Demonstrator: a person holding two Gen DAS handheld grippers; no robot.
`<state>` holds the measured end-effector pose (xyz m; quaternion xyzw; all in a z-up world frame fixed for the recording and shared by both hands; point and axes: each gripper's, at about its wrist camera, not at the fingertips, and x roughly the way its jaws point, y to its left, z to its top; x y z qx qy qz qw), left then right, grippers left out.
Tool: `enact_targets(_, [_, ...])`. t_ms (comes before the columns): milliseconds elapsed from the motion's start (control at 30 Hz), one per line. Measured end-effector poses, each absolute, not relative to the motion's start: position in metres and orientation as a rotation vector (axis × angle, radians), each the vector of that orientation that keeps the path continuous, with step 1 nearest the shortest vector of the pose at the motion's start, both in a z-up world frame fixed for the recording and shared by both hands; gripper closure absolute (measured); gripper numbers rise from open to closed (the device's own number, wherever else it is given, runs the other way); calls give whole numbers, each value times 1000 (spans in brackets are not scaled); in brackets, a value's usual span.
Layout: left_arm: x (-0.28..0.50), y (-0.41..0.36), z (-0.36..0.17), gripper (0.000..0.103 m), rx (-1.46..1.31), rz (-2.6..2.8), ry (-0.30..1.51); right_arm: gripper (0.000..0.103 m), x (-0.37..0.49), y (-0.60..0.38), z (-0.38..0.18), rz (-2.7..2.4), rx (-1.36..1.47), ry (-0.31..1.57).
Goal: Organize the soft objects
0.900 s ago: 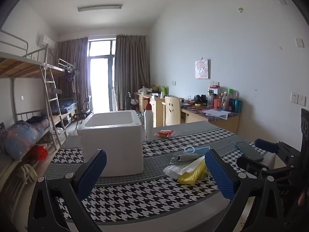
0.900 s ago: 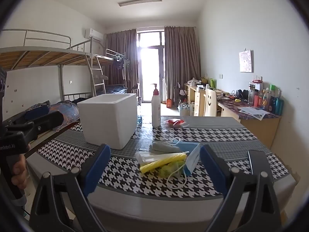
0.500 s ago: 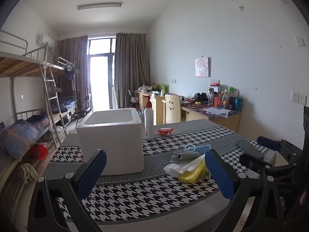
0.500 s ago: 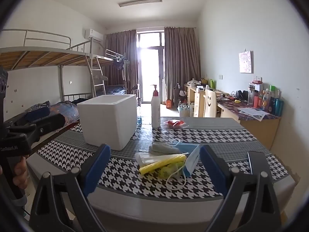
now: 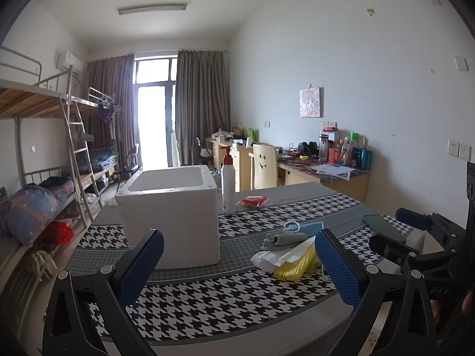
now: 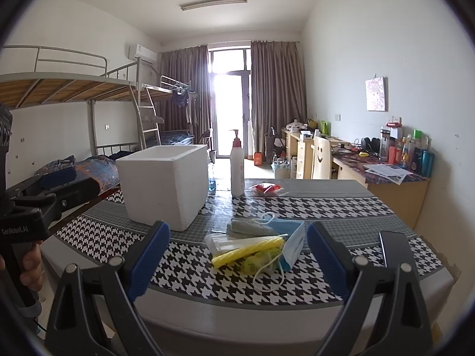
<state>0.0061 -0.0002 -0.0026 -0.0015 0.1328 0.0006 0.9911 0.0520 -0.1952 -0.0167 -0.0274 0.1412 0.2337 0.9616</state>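
Note:
A small pile of soft things lies on the houndstooth table [image 6: 341, 204]: a grey folded cloth [image 6: 249, 227], a blue face mask [image 6: 292, 241] with white loops, a yellow cloth [image 6: 248, 250] and a clear plastic bag [image 6: 219, 241]. The pile also shows in the left wrist view [image 5: 292, 250]. A white foam box [image 6: 164, 184] [image 5: 172, 213], open at the top, stands left of the pile. My left gripper [image 5: 237, 267] is open and empty, at the table's near edge. My right gripper [image 6: 237, 261] is open and empty, just short of the pile.
A white pump bottle [image 6: 237, 167] and a red packet [image 6: 266, 188] sit behind the box. A black phone [image 6: 394, 247] lies at the table's right edge. Bunk beds [image 6: 74, 89] stand to the left, desks [image 6: 386, 178] along the right wall.
Both grippers have risen and drifted slightly; the table sits a little lower in both views. Nothing on the table has moved.

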Motion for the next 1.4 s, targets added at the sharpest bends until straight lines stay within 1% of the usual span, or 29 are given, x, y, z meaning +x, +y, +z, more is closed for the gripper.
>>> enact_targets(1400, [20, -5, -7, 1, 8, -19, 309, 7, 59, -200, -14, 464, -62, 294])
